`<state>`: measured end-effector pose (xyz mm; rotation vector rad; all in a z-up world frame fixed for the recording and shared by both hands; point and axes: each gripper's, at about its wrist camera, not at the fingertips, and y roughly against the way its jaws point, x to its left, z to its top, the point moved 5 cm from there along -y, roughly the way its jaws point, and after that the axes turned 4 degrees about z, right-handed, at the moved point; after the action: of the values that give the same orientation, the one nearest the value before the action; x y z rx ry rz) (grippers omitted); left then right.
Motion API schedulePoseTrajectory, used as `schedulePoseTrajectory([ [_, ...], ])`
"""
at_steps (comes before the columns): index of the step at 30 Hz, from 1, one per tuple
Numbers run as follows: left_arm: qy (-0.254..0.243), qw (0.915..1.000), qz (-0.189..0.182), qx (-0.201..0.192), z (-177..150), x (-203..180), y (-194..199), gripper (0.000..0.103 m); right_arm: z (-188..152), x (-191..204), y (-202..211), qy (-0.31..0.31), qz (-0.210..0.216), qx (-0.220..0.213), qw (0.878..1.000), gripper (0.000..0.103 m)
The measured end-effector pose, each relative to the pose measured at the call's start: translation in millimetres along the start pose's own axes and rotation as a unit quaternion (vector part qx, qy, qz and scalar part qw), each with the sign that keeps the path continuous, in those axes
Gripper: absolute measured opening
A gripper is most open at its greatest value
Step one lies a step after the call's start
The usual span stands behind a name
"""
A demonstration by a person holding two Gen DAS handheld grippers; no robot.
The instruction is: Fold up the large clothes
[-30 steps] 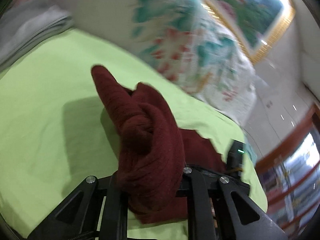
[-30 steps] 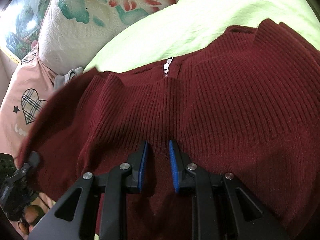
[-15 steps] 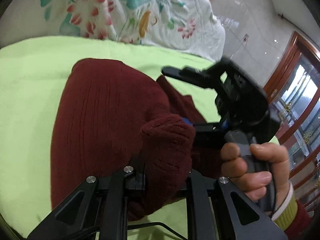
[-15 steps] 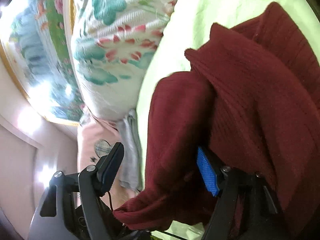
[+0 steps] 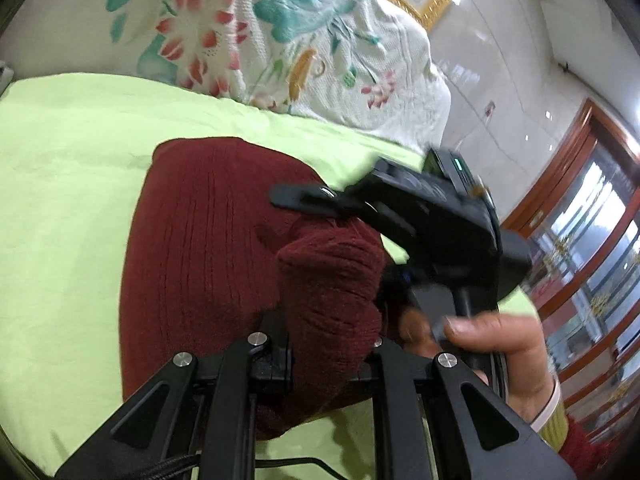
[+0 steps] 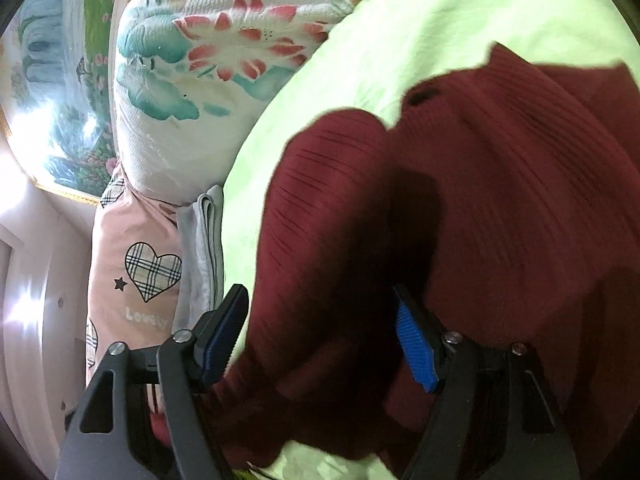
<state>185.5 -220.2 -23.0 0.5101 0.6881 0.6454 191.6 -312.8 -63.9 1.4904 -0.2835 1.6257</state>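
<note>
Your left gripper [image 5: 330,344] is clamped on a thick bunched wad of the sweater [image 5: 200,264]; the knit fills the gap between its fingers and bulges forward over them. The rest of the sweater lies ahead and to the left of that gripper, a folded slab resting flat on the green sheet [image 5: 60,200], its rounded far edge pointing away toward the floral quilt [image 5: 280,40]. Your right gripper [image 5: 400,236] sits just to the right of the left one, close beside the held wad, with your right hand [image 5: 500,344] on its handle. In the right wrist view, the right gripper [image 6: 320,340] stands wide open: one blue pad [image 6: 416,348] lies against the knit on its right side, the other finger hangs free at the left over the sheet edge, and the sweater [image 6: 500,200] spreads ahead and to the right of it, its ribs running away from you. A pink pillow [image 6: 132,248] lies beyond the free finger. Judgement: the coming move turns on the wad being held by the left alone, with the slab's long axis running forward from both grippers. The left is the nearer and the only one engaged; the right must close on cloth, or clear off, before the fold can be laid down square. Risk: the bunch drops crooked if released as it is.
</note>
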Motion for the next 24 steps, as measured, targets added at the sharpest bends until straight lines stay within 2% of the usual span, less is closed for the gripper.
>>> schedulePoseTrajectory([
  [1,-0.007,1.0000,0.003,0.001,-1.4,-5.0,-0.8,0.013,5.4,0.8,-4.1,0.007,-0.010,0.003,1.000,0.033],
  [2,-0.012,0.9999,0.006,0.002,-1.0,-9.9,-3.6,0.013,8.4,1.3,-4.5,0.011,-0.018,0.005,1.000,0.025],
  [3,-0.020,0.9997,0.013,-0.001,1.0,-16.8,-4.7,0.013,12.6,5.1,-1.8,0.023,-0.021,0.001,1.000,0.021],
  [7,-0.038,0.9990,-0.016,-0.014,13.8,-45.9,-6.0,0.013,18.4,31.5,44.4,0.104,-0.029,-0.045,0.993,0.019],
  [10,-0.071,0.9971,-0.027,-0.007,11.2,-77.7,-19.9,0.013,22.2,28.2,76.2,0.131,-0.046,-0.069,0.988,0.019],
  [12,-0.092,0.9955,-0.023,0.005,2.5,-93.3,-35.5,0.013,24.4,8.2,88.9,0.123,-0.065,-0.070,0.988,0.019],
  [15,-0.091,0.9946,-0.026,0.043,-13.3,-100.4,-63.2,0.013,23.1,-34.9,94.0,0.091,-0.107,-0.057,0.988,0.018],
  [18,-0.098,0.9921,-0.019,0.075,-29.3,-101.2,-84.9,0.014,20.8,-56.5,93.3,0.075,-0.107,-0.055,0.990,0.019],
  [22,-0.092,0.9921,-0.019,0.083,-28.7,-94.8,-79.2,0.025,21.1,-58.8,94.0,0.082,-0.097,-0.060,0.990,0.020],
  [24,-0.077,0.9927,-0.030,0.088,-20.9,-88.9,-71.6,0.034,21.1,-57.3,94.2,0.089,-0.103,-0.063,0.989,0.027],
])
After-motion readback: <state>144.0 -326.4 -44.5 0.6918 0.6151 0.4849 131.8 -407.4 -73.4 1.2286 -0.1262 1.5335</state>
